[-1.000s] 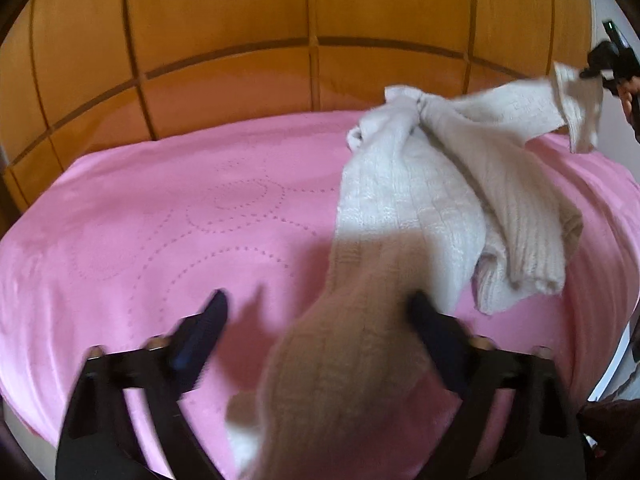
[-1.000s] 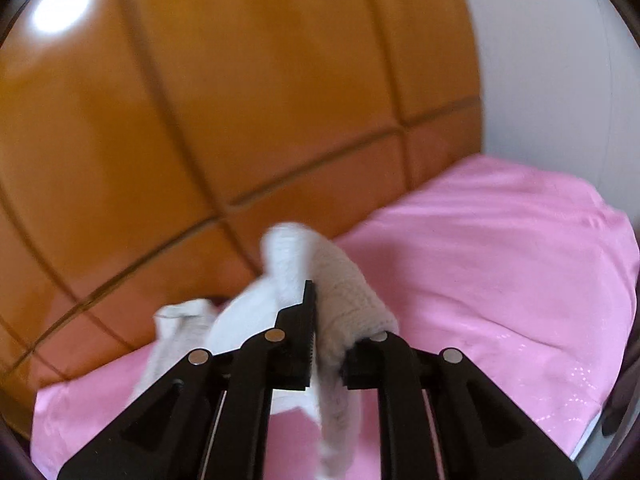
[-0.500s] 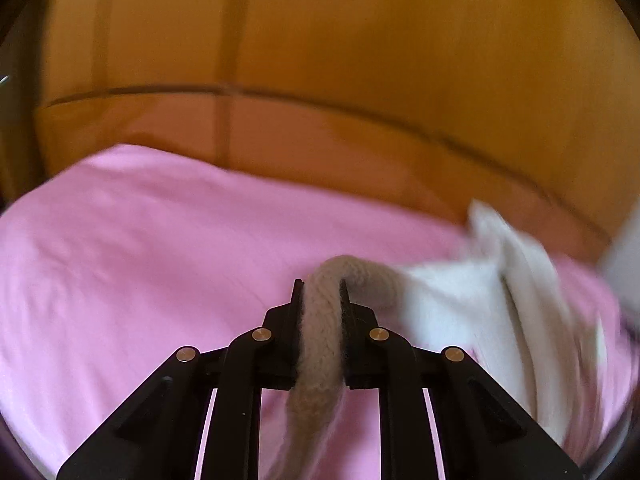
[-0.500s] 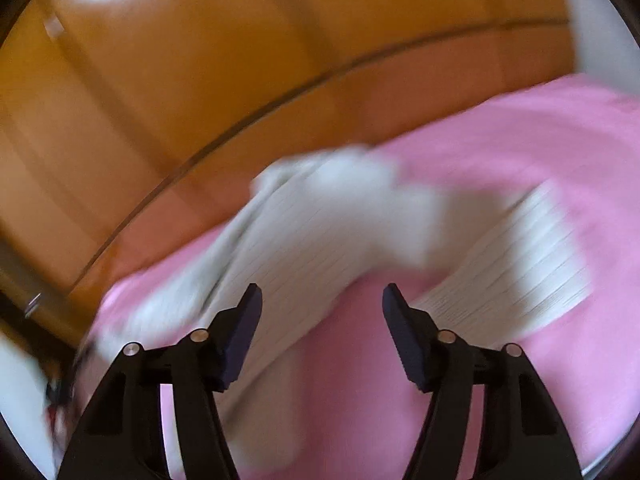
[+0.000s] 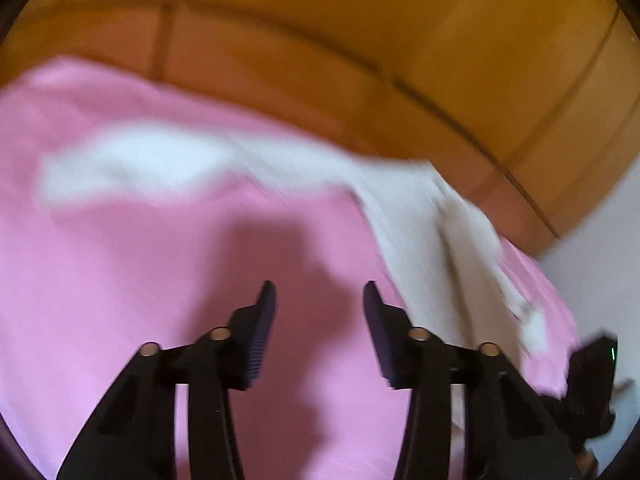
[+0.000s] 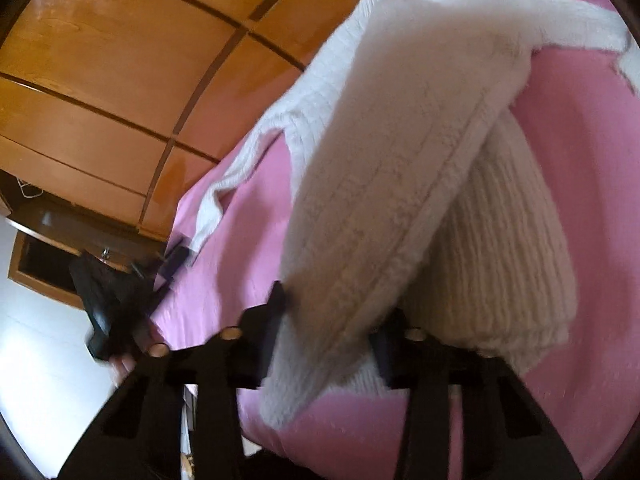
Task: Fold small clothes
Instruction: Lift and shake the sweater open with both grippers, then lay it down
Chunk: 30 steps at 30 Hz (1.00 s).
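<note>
white knit sweater [image 6: 400, 152] lies spread on the pink bed [image 5: 120, 280], toward the headboard edge; left gripper [image 5: 318, 308] fingers apart, empty; right gripper [image 6: 330, 320] fingers apart around a fold, likely for regrasping

The sweater [image 6: 400, 168] lies on the bedspread [image 6: 580, 200], before the headboard [image 6: 120, 60].

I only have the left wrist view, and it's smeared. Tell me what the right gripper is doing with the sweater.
Observer: The right gripper is open, jaws spread wide, with a folded part of the white sweater lying between them.
Operator: Describe the fabric beside that fold.
Observer: A ribbed sleeve sits tucked under the fold, resting on the pink sheet.
</note>
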Available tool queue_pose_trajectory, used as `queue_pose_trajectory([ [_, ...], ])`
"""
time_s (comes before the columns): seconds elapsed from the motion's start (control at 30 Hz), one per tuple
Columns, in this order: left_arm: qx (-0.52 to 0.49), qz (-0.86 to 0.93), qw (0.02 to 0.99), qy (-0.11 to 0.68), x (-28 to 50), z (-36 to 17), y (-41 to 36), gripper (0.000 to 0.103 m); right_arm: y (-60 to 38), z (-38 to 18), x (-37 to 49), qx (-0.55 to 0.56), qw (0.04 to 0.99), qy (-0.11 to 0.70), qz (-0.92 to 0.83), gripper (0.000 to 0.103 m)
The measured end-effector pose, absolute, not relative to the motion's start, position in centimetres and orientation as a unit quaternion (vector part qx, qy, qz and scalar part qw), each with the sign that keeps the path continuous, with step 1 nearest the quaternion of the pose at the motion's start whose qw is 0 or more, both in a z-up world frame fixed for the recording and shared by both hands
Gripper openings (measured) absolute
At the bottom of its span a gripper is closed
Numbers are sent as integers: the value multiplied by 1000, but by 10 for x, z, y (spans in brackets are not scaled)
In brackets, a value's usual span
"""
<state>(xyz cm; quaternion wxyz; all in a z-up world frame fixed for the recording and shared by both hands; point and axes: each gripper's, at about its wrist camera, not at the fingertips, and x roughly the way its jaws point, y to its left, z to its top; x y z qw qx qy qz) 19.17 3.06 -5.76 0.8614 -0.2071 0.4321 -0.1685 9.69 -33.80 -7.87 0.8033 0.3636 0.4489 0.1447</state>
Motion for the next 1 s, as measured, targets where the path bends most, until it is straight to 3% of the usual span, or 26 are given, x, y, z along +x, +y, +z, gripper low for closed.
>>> queue_pose_trajectory([
  [0.07, -231, -219, 833, 452, 189, -70, 8, 41, -340, -68, 95, 351, 816, 438, 142, 19],
  [0.1, -238, -234, 823, 460, 187, -75, -2, 41, -340, -64, 94, 344, 820, 435, 140, 8],
  [0.37, -258, -297, 764, 512, 191, -106, -72, 42, -375, -29, 78, 321, 853, 392, 124, 6],
  [0.4, -255, -302, 763, 511, 191, -105, -76, 33, -379, -23, 77, 317, 858, 386, 122, 6],
  [0.43, -253, -305, 763, 510, 192, -104, -78, 9, -384, -14, 76, 309, 864, 379, 118, 6],
  [0.8, -281, -285, 822, 406, 167, 9, 37, 6, -423, 81, 25, 276, 913, 273, 122, 6],
  [1.0, -272, -262, 835, 401, 101, 33, 94, 6, -428, 51, -25, 285, 903, 304, 108, 6],
])
